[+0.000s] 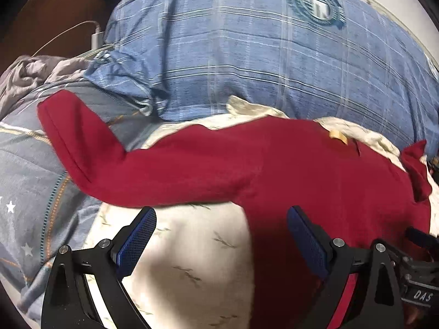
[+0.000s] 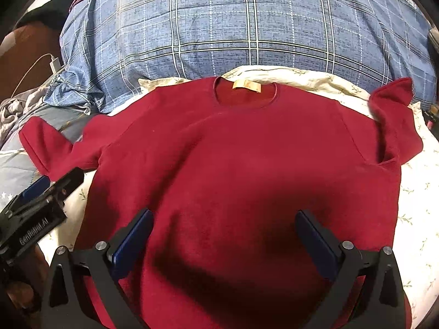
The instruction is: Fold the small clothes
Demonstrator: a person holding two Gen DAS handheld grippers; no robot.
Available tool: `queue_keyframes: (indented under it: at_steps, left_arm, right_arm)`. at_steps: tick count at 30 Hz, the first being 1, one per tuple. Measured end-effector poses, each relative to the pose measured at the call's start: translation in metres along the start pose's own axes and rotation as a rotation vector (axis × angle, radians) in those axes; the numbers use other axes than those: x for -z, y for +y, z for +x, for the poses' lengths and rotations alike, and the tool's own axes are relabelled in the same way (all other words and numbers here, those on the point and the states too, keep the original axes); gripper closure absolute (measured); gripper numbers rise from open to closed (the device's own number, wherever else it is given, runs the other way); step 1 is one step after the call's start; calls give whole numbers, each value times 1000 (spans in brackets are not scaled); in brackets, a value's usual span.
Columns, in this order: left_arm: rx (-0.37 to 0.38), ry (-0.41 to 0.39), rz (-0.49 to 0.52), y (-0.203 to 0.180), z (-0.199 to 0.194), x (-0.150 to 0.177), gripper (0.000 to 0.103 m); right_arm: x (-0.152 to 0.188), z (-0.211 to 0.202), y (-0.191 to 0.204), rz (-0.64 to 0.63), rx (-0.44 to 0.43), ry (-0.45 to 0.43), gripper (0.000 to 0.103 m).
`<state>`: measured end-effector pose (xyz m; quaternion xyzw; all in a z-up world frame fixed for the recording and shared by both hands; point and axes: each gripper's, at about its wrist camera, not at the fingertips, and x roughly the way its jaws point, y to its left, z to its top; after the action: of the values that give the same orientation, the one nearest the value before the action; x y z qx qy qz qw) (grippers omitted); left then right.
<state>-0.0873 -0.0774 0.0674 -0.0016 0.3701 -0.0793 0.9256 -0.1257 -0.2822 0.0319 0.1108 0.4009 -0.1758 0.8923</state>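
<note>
sweater (image 2: 233,148): spread flat, unfolded.
left gripper (image 1: 221,235): jaws apart, empty.
right gripper (image 2: 223,235): same.
next: grasp left sleeve (image 1: 74,142), fold inward.

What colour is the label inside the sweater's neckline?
Tan, against the dark red sweater; the label shows best in the right wrist view.

Lettering "DAS" was read in white on a black gripper body (image 1: 419,296) at the lower right edge of the left wrist view; the rest of the word was cut off. "GenRobot.AI" stood in white on the left gripper (image 2: 35,235) seen in the right wrist view. The round emblem (image 1: 315,2) on the blue plaid pillow (image 1: 247,54) carried lettering too blurred to read. The tan neck label (image 2: 247,85) on the red sweater (image 2: 233,150) showed no legible text.
</note>
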Motion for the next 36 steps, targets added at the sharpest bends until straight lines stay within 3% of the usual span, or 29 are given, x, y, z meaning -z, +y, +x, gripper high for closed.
queue_keyframes:
  at_steps: [2,11,14,18,20,22,25,26,30,36]
  left_arm:
    - [-51,-9,-27,14,-1,-11,9]
    - [-439,-79,-129,101,4,-77,9]
    - [-537,-65,-153,123,21,-97,9]
    - [-608,-24,-190,136,50,-109,13]
    - [-607,9,-203,146,70,-113,34]
    - [-617,9,-178,150,86,-115,38]
    - [-570,22,-149,151,98,-121,83]
    - [-537,25,-165,153,101,-121,91]
    - [-439,-7,-187,151,97,-121,93]
    - [-175,-88,-79,67,64,-124,93]
  right_arm:
    - [0,1,0,-7,-1,7,0]
    - [-2,3,0,-10,-38,30,0]
    - [-1,4,3,-24,-44,39,0]
    - [-2,5,3,-31,-50,48,0]
    - [-3,6,1,-27,-53,52,0]
    - [-2,8,-1,-16,-59,60,0]
    - [-1,9,-3,0,-66,67,0]
    - [-1,9,-3,2,-67,68,0]
    - [0,7,-4,5,-72,64,0]
    - [-7,2,-13,28,-79,52,0]
